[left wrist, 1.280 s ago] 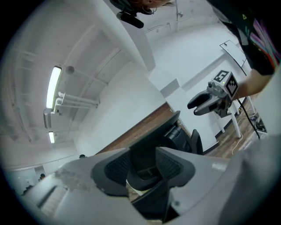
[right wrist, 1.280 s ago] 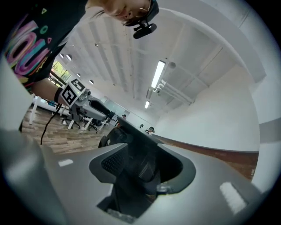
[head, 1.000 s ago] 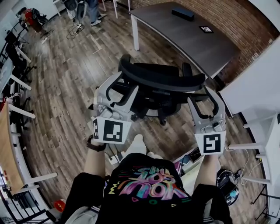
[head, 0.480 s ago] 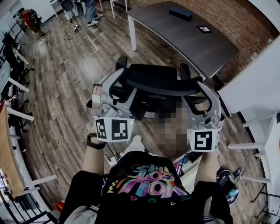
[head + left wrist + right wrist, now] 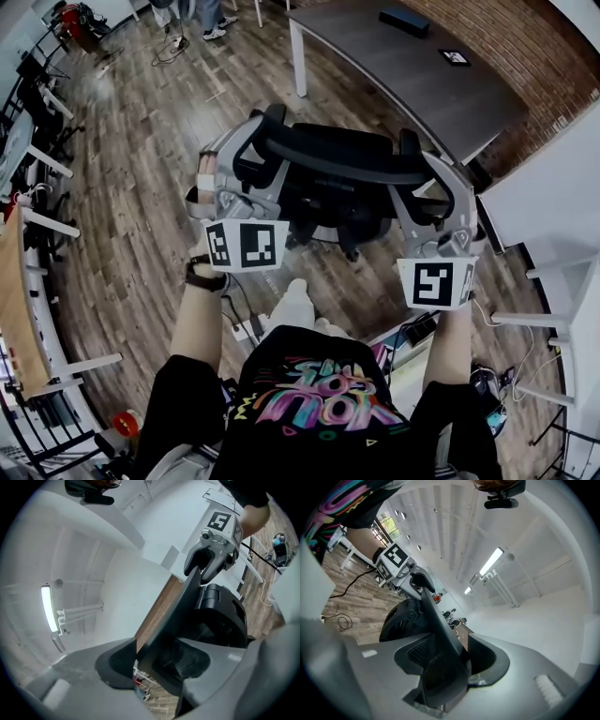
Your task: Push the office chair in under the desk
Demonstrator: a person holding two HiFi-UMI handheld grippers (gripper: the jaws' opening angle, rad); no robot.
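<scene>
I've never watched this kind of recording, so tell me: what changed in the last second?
Both grippers moved forward to the office chair: a second ago they hung just behind it; now the left gripper and right gripper each straddle its top edge, jaws closing on it. The chair stays in front of the desk, not under it.

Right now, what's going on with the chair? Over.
Left gripper, right gripper: fingers closing around chair, not clamped. Chair short of desk. No blocker seen.

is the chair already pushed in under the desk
No, in the head view the office chair stands out on the open floor, short of the desk, whose top covers none of its seat.
</scene>
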